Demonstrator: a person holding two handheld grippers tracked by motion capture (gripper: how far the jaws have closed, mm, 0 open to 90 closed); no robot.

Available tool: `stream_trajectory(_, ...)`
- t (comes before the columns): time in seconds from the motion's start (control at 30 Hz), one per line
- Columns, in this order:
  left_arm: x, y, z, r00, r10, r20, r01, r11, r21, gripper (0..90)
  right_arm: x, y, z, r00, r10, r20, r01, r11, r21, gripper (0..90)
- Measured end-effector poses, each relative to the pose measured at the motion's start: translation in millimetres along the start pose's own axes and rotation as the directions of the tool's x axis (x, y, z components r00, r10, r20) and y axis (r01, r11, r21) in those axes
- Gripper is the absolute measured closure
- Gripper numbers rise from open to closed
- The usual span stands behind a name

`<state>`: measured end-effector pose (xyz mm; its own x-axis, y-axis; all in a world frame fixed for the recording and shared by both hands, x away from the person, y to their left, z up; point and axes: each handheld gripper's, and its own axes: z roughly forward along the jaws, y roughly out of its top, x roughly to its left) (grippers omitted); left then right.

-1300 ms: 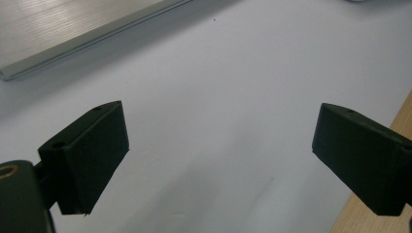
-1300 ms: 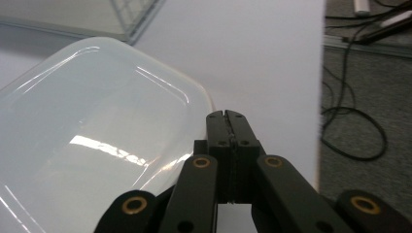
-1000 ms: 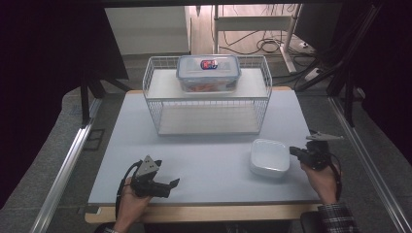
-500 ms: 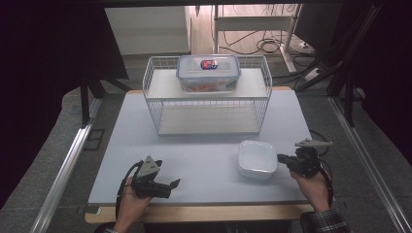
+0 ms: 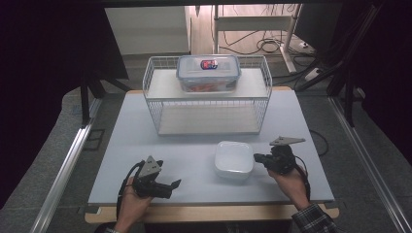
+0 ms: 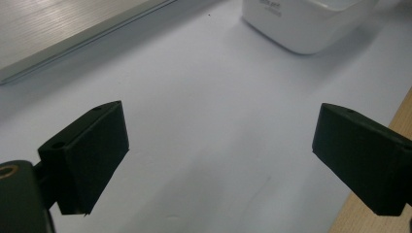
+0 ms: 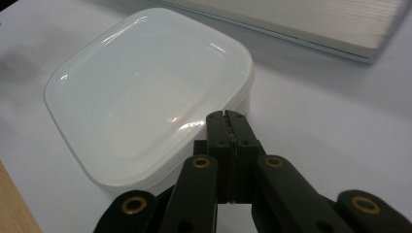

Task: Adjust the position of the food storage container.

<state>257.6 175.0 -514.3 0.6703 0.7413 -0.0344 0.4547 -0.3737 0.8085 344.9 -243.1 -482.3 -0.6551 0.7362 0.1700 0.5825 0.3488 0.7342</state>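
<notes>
A white square lidded container (image 5: 234, 159) lies on the pale table at the front right of middle. My right gripper (image 5: 257, 158) is shut, with nothing between its jaws. In the right gripper view its tips (image 7: 227, 116) rest against the container's (image 7: 145, 92) near edge. My left gripper (image 5: 176, 184) is at the front left of the table, held low and pointing right. Its jaws stand wide open around bare table (image 6: 218, 145), and the white container (image 6: 301, 24) lies farther off.
A white wire rack (image 5: 150, 104) stands at the back middle of the table (image 5: 145, 141). A clear box with a blue-rimmed lid (image 5: 209, 73) sits on its top shelf. The wooden front edge (image 5: 209, 212) runs close to both hands.
My shut right gripper has moved left across the table, and the white container has slid left ahead of it. The left gripper has stayed where it was.
</notes>
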Motion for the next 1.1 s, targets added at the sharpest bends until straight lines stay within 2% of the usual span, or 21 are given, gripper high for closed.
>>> stream_trajectory(0.27,-1.9,0.8,1.1,1.0000,0.008,0.005,-0.008,0.9999,0.007,5.6,21.0,15.0,25.6,0.9975,-0.026,-0.066,0.027,1.000,0.013,89.1)
stream_trajectory(0.43,-2.2,0.7,1.9,0.9999,0.007,0.009,-0.007,0.9999,0.011,5.7,31.6,24.6,39.3,0.9952,-0.048,-0.085,0.050,0.999,0.017,89.1)
stream_trajectory(0.53,-3.1,0.8,2.1,0.9999,0.012,0.011,-0.012,0.9999,0.012,5.6,36.3,28.5,45.8,0.9941,-0.060,-0.091,0.061,0.998,0.017,89.1)
stream_trajectory(0.7,-2.8,0.8,1.8,0.9998,0.004,0.020,-0.004,0.9999,0.012,5.7,36.9,25.1,42.1,0.9926,-0.107,-0.057,0.107,0.994,0.004,84.6)
stream_trajectory(0.8,-2.9,1.5,1.2,0.9995,-0.006,0.030,0.005,0.9998,0.018,6.1,37.1,21.5,32.2,0.9893,-0.140,-0.041,0.139,0.990,-0.014,75.8)
stream_trajectory(0.97,-3.8,2.2,1.1,0.9991,-0.012,0.040,0.011,0.9998,0.019,6.6,37.2,14.1,17.0,0.9837,-0.176,-0.035,0.175,0.984,-0.041,49.3)
stream_trajectory(1.1,-3.9,1.3,2.4,0.9994,-0.006,0.035,0.005,0.9997,0.022,6.6,37.5,9.5,13.0,0.9796,-0.197,-0.041,0.194,0.979,-0.059,29.5)
